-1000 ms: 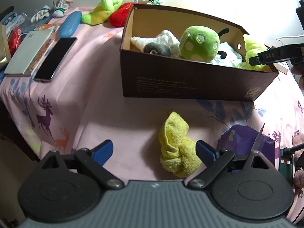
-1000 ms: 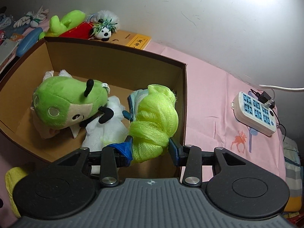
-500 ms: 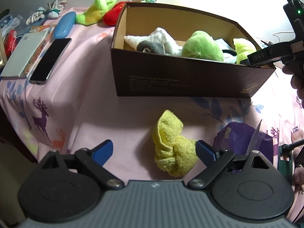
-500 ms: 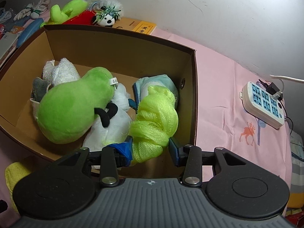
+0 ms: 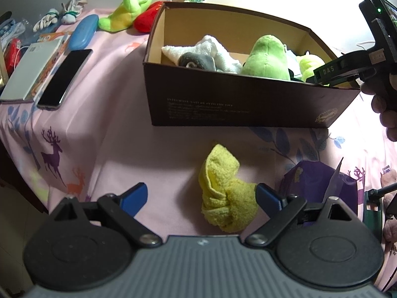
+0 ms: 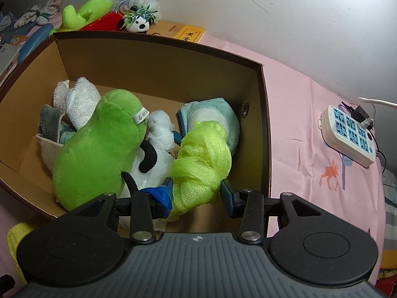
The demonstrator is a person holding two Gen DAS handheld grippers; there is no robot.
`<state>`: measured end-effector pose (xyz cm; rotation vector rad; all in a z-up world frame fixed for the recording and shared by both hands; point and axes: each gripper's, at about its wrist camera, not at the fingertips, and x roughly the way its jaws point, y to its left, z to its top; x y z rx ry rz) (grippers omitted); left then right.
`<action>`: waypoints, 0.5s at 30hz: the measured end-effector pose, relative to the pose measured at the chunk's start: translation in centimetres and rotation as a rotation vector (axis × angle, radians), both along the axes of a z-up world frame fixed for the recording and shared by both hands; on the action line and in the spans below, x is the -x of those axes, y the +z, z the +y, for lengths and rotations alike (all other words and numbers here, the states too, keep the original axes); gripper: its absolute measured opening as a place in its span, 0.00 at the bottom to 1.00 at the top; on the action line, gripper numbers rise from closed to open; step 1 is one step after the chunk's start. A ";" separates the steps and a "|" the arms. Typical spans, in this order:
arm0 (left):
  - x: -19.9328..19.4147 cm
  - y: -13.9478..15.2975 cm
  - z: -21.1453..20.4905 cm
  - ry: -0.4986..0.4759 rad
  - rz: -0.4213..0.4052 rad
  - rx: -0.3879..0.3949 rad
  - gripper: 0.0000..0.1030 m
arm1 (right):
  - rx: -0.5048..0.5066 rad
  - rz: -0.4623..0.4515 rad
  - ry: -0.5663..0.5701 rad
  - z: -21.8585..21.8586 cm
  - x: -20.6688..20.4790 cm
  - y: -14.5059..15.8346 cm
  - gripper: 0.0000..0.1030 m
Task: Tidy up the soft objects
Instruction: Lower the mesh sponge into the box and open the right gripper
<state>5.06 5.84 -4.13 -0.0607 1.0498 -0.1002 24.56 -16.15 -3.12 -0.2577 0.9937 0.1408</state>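
A brown cardboard box (image 5: 248, 109) stands on the pink cloth and holds a green plush toy (image 6: 99, 149), white towels (image 6: 74, 99) and a pale blue cloth (image 6: 211, 114). My right gripper (image 6: 196, 193) is shut on a lime mesh bath sponge (image 6: 201, 159) and holds it inside the box at its right end. The sponge also shows in the left wrist view (image 5: 310, 64). My left gripper (image 5: 201, 196) is open around a crumpled yellow towel (image 5: 225, 191) that lies on the cloth in front of the box.
Behind the box lie a lime and red plush (image 5: 129, 10) and a panda plush (image 6: 139, 22). To the left are a phone (image 5: 64, 77), a white book (image 5: 29, 72) and a blue case (image 5: 82, 34). A power strip (image 6: 347, 134) lies to the right.
The green plush has rolled over in the box, face down now. My right gripper has gone lower into the box with the sponge. My left gripper has dropped slightly toward the yellow towel.
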 end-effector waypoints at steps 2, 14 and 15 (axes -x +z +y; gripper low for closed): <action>-0.1 0.0 -0.1 -0.002 0.000 -0.003 0.90 | 0.004 -0.007 0.006 0.1 0.3 0.2 0.24; -0.2 -0.5 -0.1 0.002 0.016 -0.021 0.90 | -0.048 -0.016 -0.027 -0.3 1.4 0.3 0.25; -0.3 -0.6 -0.1 0.002 0.019 -0.023 0.90 | -0.053 -0.019 -0.031 -0.3 1.5 0.4 0.25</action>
